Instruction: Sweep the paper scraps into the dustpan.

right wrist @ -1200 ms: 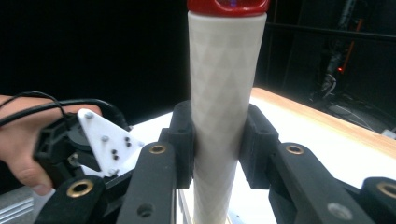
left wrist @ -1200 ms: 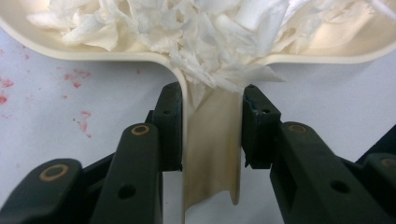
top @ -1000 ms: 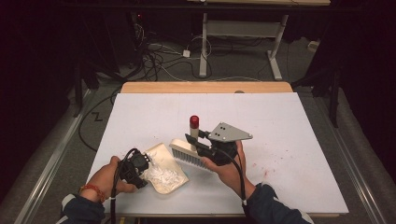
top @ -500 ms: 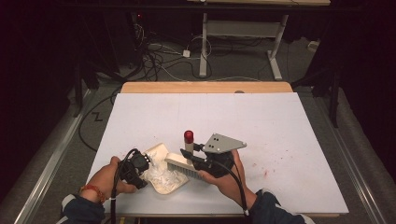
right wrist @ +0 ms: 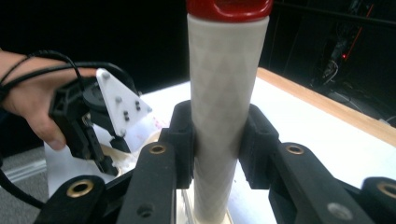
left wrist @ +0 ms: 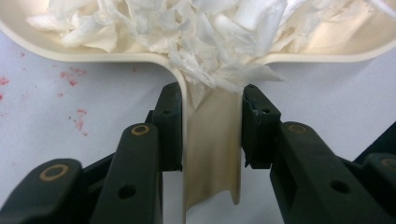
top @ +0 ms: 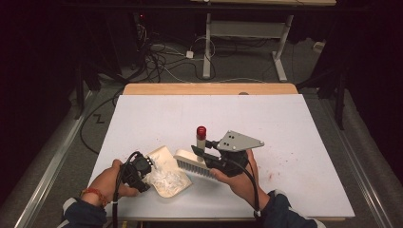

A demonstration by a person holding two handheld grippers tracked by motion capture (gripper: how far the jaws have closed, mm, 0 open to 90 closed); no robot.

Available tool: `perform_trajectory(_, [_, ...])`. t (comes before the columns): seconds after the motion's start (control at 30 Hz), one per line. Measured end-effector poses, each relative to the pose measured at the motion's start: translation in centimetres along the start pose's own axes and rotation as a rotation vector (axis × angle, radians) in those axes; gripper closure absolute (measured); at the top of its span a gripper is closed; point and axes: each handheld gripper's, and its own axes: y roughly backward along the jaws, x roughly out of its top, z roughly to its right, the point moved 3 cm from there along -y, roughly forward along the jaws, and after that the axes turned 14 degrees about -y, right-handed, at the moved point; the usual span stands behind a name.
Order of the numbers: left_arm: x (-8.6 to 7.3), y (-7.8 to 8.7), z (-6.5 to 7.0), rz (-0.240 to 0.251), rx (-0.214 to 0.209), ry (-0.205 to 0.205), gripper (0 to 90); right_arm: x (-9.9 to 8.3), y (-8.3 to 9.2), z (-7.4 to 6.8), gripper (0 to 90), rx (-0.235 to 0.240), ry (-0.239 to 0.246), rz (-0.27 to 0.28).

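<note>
Near the table's front edge, our left gripper is clamped on the dustpan handle. Our right gripper grips the brush handle upright, its bristles just right of the pan mouth.

No text, label, brand, number or sign can be read anywhere in these frames.
</note>
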Motion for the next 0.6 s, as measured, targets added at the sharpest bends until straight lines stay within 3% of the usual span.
perform_trajectory(0.23, [-0.1, 0.0, -0.2, 0.020, -0.006, 0.007, 62.7, -0.1, 0.1, 0.7, 70.6, -0.007, -0.004, -0.016])
perform_trajectory(0.33, [-0.3, 0.0, -0.5, 0.051, -0.018, 0.016, 62.6, 0.0, 0.7, 1.3, 70.5, -0.022, -0.002, -0.007])
perform_trajectory(0.6, [-0.3, 0.0, -0.5, 0.067, 0.003, 0.033, 62.5, 0.3, 2.9, 3.7, 70.6, -0.064, -0.018, 0.010])
